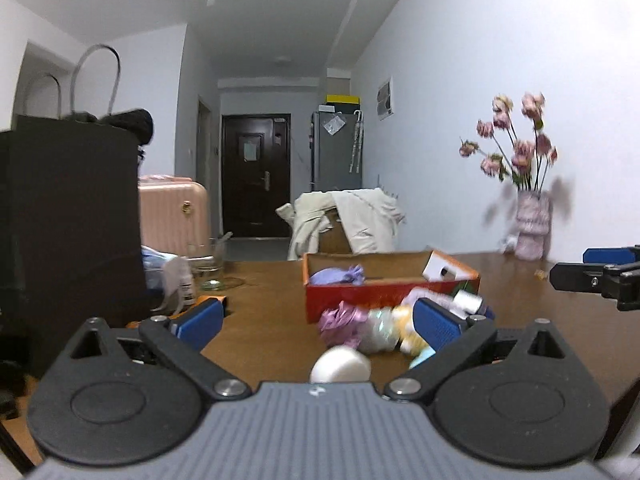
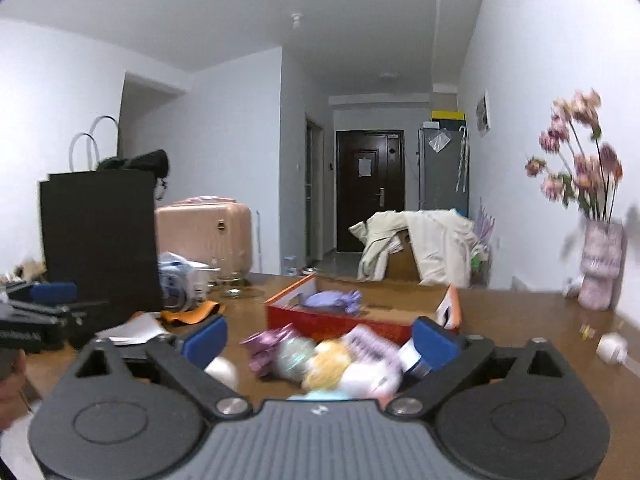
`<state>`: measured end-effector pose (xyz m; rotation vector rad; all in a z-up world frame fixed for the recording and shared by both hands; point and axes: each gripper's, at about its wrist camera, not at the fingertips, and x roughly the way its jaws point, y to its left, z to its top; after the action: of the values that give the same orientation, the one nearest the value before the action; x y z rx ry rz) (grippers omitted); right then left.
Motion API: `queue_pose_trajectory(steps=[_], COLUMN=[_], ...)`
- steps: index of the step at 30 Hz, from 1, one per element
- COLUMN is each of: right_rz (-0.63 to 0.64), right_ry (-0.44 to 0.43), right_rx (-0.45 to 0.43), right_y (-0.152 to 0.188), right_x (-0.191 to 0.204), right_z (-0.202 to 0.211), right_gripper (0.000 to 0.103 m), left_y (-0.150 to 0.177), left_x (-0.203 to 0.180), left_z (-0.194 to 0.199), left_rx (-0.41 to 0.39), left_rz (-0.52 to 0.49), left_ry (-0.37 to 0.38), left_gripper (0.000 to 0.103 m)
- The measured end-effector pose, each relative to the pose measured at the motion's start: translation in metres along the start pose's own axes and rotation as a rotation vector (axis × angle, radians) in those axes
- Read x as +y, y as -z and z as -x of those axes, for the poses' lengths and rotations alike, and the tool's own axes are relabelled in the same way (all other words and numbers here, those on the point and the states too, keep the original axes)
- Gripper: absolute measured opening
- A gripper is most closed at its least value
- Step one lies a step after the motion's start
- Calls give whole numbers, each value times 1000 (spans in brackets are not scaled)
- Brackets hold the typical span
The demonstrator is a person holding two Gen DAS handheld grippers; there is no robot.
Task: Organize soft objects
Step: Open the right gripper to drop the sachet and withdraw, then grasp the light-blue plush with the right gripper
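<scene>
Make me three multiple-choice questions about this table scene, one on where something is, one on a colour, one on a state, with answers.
1. Where is the lilac pouch?
A. inside the red box
B. under the vase
C. on the suitcase

2. What colour are the claw pads?
A. green
B. blue
C. yellow

3. How does the right claw stand?
A. shut on a ball
B. shut on nothing
C. open

Answers: 1 A, it lies within the box walls. 2 B, both pads show blue. 3 C, pads wide apart, toys merely beyond them.

Left gripper: black linkage arms, blue ribbed pads, silver pivot screws, grey ridged body; right gripper alike.
</scene>
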<state>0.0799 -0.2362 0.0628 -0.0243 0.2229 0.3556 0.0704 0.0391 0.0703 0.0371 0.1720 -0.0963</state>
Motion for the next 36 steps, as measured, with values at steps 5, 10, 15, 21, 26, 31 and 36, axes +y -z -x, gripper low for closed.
queue_pose_trajectory(steps=[5,10,15,21,26,31,36], right_rz=[-6,-3,-29,-49,-76,-98,-78], right_ry=[38,69,70,54,4,31,32], right_rx=[68,81,108,149,212,281,309], right_y=[36,44,48,50,59,68,64], right_x=[14,15,8,2,0,-6,-5], right_z=[12,15,4,-22,-56,-97,-137], right_gripper=[100,100,100,98,90,89,89], left_y=[24,30,34,40,45,52,54], left_x=[-5,-9,-6,-7,-14,-14,-5], left_z=[19,15,0,-23,-57,-92,-115], left_rx=[31,48,93,155,215,281,318], left_rz=[-4,-16,-5,3,13,26,44], left_ry=[18,37,35,46,89,93,87], left_gripper=[103,103,103,103,103,103,103])
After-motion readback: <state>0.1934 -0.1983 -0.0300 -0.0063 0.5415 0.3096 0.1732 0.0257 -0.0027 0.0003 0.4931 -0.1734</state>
